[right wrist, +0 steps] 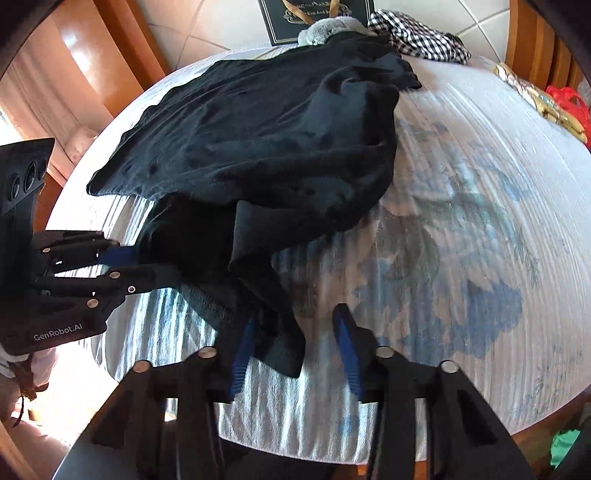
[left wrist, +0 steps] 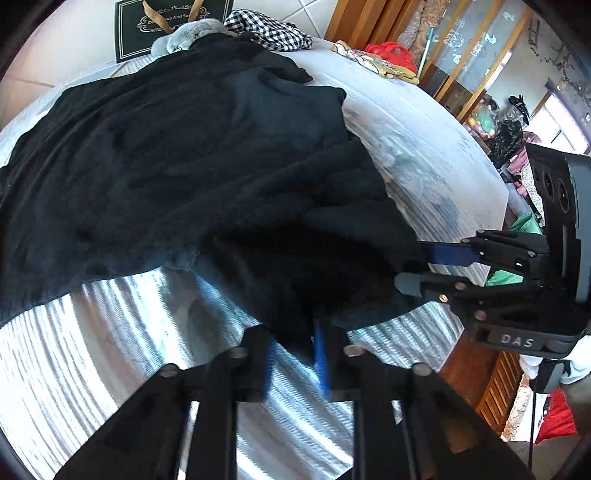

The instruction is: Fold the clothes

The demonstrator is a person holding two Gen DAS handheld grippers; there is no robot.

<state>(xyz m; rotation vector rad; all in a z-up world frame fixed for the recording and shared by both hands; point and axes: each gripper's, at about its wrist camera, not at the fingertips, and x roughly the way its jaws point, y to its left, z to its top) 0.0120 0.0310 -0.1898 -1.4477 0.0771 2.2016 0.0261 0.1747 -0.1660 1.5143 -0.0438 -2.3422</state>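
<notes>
We are gripping the black garment (left wrist: 177, 162), stretching away toward the wall, left gripper (left wrist: 295, 354) pinching its hidden hem, right gripper (right wrist: 295, 350) spread wide around a fold.

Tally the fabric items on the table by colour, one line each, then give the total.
Black garment: 1
Black-and-white checked cloth: 1
Grey furry item: 1
Yellowish patterned cloth: 1
Total: 4
</notes>
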